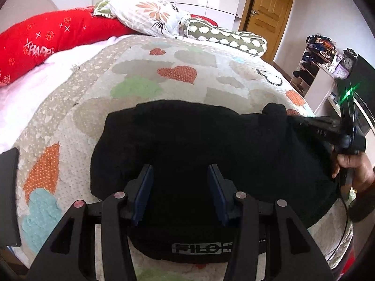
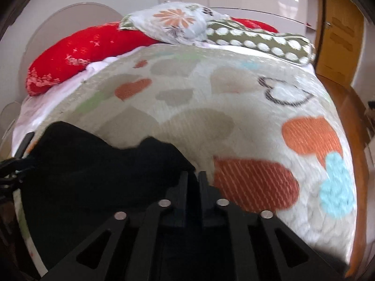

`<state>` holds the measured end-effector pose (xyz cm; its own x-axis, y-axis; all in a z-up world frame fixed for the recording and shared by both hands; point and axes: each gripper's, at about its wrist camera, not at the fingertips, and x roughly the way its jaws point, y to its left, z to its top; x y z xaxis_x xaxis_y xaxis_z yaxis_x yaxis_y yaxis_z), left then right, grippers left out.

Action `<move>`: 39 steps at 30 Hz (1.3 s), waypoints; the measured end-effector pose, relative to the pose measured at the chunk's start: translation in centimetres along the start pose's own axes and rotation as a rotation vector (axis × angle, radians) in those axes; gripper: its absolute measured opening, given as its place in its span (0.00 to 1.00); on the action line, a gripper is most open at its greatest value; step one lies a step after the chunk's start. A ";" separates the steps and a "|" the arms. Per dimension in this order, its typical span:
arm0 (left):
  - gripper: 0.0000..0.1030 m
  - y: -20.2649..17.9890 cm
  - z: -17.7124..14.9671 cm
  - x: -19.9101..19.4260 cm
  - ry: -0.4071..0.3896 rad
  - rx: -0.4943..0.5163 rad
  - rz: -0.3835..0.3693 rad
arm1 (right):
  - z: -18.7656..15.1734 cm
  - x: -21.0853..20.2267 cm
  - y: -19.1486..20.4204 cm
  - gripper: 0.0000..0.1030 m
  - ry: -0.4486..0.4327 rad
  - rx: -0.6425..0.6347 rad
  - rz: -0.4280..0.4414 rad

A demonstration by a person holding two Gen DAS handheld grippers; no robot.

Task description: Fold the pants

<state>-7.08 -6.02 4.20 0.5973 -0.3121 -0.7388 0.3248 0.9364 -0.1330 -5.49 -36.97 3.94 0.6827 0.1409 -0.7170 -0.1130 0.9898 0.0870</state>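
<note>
on the near part of the bed [image 1: 131,53], over the heart-patterned blanket [image 1: 164,75], black pants [image 1: 187,140] lie bunched in a wide dark heap close to the near edge. a waistband label [image 1: 201,248] reading partly "filo" shows at the heap's near side. left gripper [image 1: 182,175] is held over the middle of the pants, its blue-padded fingers [image 1: 145,187] spread apart with nothing between them. right gripper [image 2: 193,178] is at the pants' right end, its fingers drawn nearly together; the left wrist view shows a raised fold of black cloth at its tip, so it appears clamped on the pants, though the contact itself is dark and hard to confirm. the right hand [image 1: 349,166] grips its handle. red pillow [image 1: 58,37], floral pillow [image 1: 150,14] and dotted green pillow [image 1: 229,37] lie along the far edge. a wooden door [image 1: 267,11] and a cluttered shelf unit [image 1: 316,70] stand beyond the bed's right side.
</note>
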 end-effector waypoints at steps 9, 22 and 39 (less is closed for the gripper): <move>0.61 0.7 4.0 1.5 -0.047 0.001 0.058 | -6.3 -8.0 -5.8 0.43 -0.070 0.171 -0.138; 0.78 4.8 3.0 4.8 0.031 -0.125 0.102 | -9.4 -10.3 -9.7 0.22 -0.035 0.317 -0.213; 0.80 8.6 5.6 6.3 0.151 -0.196 -0.084 | 3.2 -2.0 7.0 0.66 -0.053 -0.118 0.053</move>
<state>3.61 -0.80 2.13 0.4531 -0.3766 -0.8080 0.2121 0.9259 -0.3126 -5.35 -30.25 8.22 0.7104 0.1966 -0.6758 -0.2317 0.9720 0.0392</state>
